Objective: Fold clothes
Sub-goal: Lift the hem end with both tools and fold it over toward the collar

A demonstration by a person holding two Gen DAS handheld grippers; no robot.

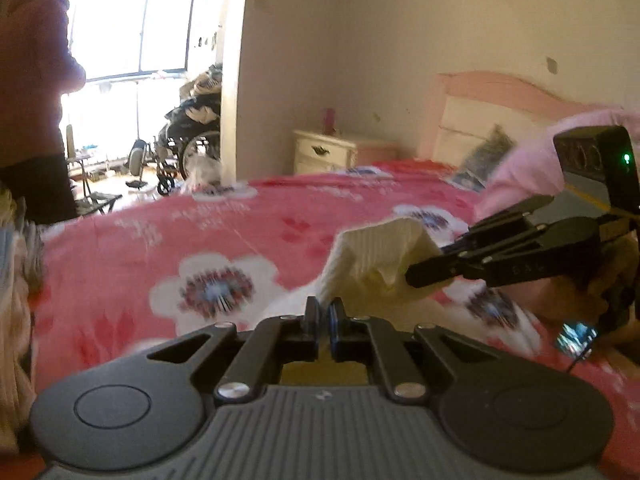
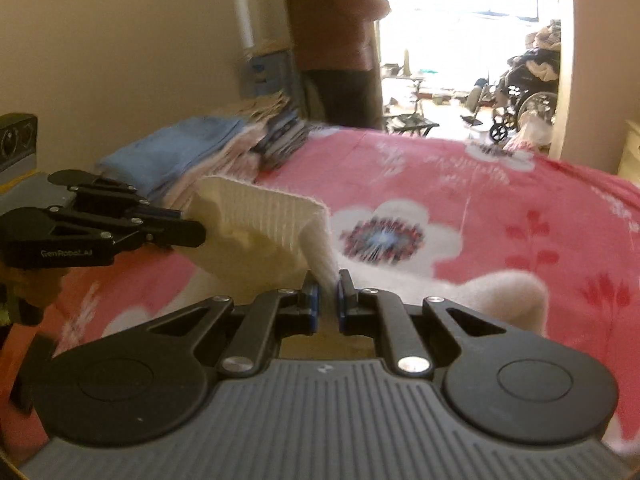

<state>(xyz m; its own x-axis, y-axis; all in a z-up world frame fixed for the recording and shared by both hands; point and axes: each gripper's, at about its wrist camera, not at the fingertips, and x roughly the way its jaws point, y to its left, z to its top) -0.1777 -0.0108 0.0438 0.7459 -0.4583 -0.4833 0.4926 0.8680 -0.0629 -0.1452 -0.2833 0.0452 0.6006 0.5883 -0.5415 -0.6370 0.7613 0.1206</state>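
Note:
A cream ribbed knit garment (image 1: 380, 252) is held up between both grippers above a pink flowered bedspread (image 1: 160, 240). My left gripper (image 1: 324, 308) is shut on one edge of it. My right gripper (image 2: 329, 284) is shut on the opposite edge of the garment (image 2: 260, 228). The right gripper shows in the left wrist view (image 1: 424, 274) coming in from the right. The left gripper shows in the right wrist view (image 2: 192, 230) coming in from the left. More of the cream fabric (image 2: 508, 292) trails on the bed at the right.
A stack of folded clothes (image 2: 208, 156) sits at the bed's far left edge. A pink headboard (image 1: 500, 96) and a white nightstand (image 1: 324, 152) stand by the wall. A wheelchair (image 1: 188, 148) stands beyond the doorway. A person (image 1: 32, 80) stands by the bed.

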